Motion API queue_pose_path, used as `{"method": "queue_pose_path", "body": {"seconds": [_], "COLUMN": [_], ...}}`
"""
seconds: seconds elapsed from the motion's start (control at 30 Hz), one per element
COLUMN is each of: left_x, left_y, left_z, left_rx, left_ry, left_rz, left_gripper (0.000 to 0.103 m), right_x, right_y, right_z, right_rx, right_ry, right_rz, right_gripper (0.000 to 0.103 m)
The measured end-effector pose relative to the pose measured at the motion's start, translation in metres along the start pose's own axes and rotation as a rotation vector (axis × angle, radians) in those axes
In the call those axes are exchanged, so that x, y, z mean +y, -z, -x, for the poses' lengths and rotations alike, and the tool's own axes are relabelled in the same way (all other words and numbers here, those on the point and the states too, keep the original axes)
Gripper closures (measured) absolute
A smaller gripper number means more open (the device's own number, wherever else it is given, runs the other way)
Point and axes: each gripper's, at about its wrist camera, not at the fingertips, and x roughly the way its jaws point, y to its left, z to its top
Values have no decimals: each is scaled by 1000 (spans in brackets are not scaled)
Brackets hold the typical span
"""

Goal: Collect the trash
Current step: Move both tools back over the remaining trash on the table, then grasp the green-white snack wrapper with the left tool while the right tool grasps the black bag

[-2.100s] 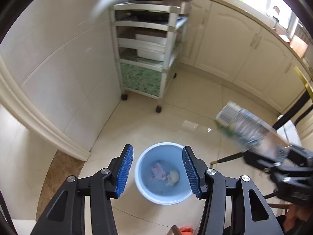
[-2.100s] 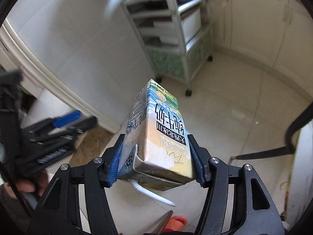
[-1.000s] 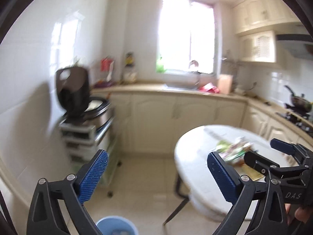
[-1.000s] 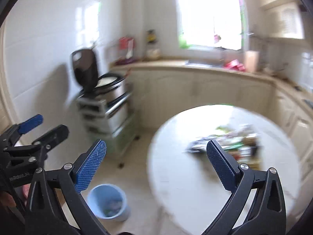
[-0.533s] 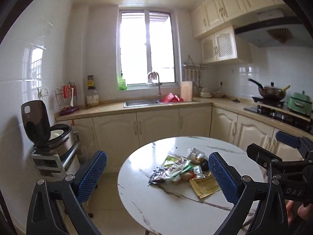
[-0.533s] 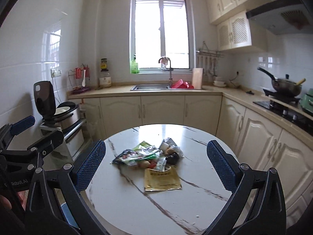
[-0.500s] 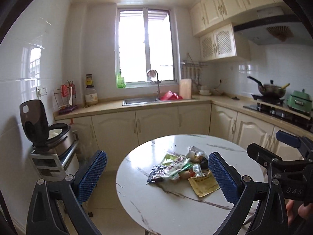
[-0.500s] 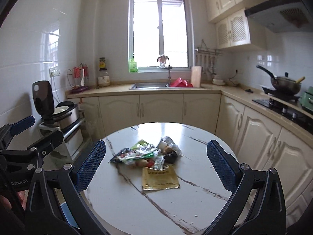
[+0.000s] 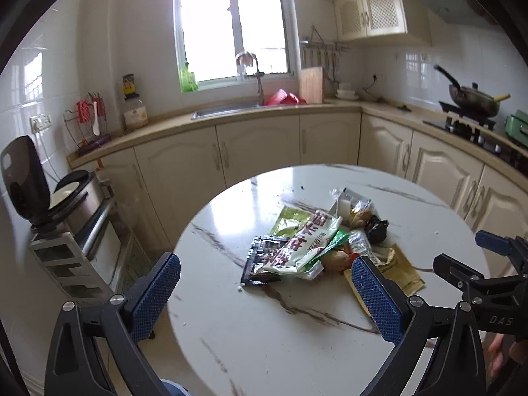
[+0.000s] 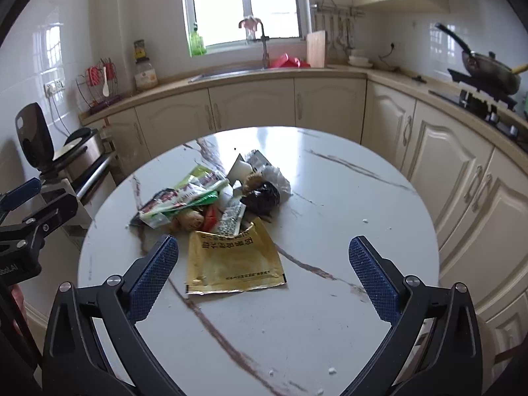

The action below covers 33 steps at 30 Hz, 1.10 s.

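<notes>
Both of your grippers are now facing the round table [image 10: 330, 313] with their jaws spread wide and nothing between them. Two seconds ago your right gripper [image 10: 264, 264] was carrying a milk carton over the blue bin on the floor; that carton is gone from its jaws, so by my reading one piece has been dropped and you are coming back for the next.

You are holding the left gripper [image 9: 264, 283] above the near edge of the table, aiming at the pile of rubbish [image 9: 316, 241] lying near the middle of the tabletop. The right gripper is hovering a little closer in, and the gold pouch [image 10: 232, 262] is sitting flat just ahead of its tips, nearest of all the litter. Behind it you are looking at a white and green wrapper [image 10: 184, 198], a black crumpled bag [image 10: 262, 199] and a silver packet [image 10: 231, 217], all touching or overlapping one another.

Only a sliver of blue is showing at the bottom edge of the left view, probably the bin, so it is standing low and to your left beside the table.

Most of the job is still waiting: the heap looks barely thinned. The flat pouch is likely going to be awkward to pinch off a smooth top, so you may be better sliding a finger under its curled front edge.
</notes>
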Motion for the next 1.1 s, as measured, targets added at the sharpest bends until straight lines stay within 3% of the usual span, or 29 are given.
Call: {"method": "queue_pose_path", "body": {"seconds": [0.23, 0.33, 0.43, 0.57, 0.67, 0.73, 0.87, 0.97, 1.0, 1.03, 1.1], "left_x": [-26, -30, -31, -35, -34, -34, -32, -21, -16, -11, -3], "left_y": [-35, -49, -63, -71, -76, -80, -85, -83, -83, -82, -78], "left_z": [-105, -143, -165, -198, -212, -212, -212, -204, -199, -198, -197], "left_rx": [124, 181, 210, 280, 315, 305, 275, 242, 229, 227, 245], "left_ry": [71, 113, 147, 130, 169, 204, 204, 217, 218, 225, 249], "left_rz": [-92, -70, -37, -75, -84, -84, -102, -59, -44, -30, -18], "left_gripper": [2, 3, 2, 7, 10, 28, 34, 50, 87, 103, 103], "right_x": [-19, -27, -35, -43, -46, -46, -45, -41, -39, -39, -36], "right_y": [-9, -14, -21, -30, -34, -36, -35, -34, -34, -35, -38], "right_z": [-36, -47, -58, -73, -83, -89, -102, -109, -113, -115, -121], "right_rx": [47, 56, 65, 81, 93, 100, 121, 137, 147, 152, 159], "right_ry": [14, 21, 24, 20, 13, 13, -9, -21, -30, -43, -65], "right_rz": [-20, -24, -28, -34, -32, -29, -27, -18, -20, -32, -41], "right_gripper": [0, 0, 0, 0, 0, 0, 0, 0, 0, 0, 0]}}
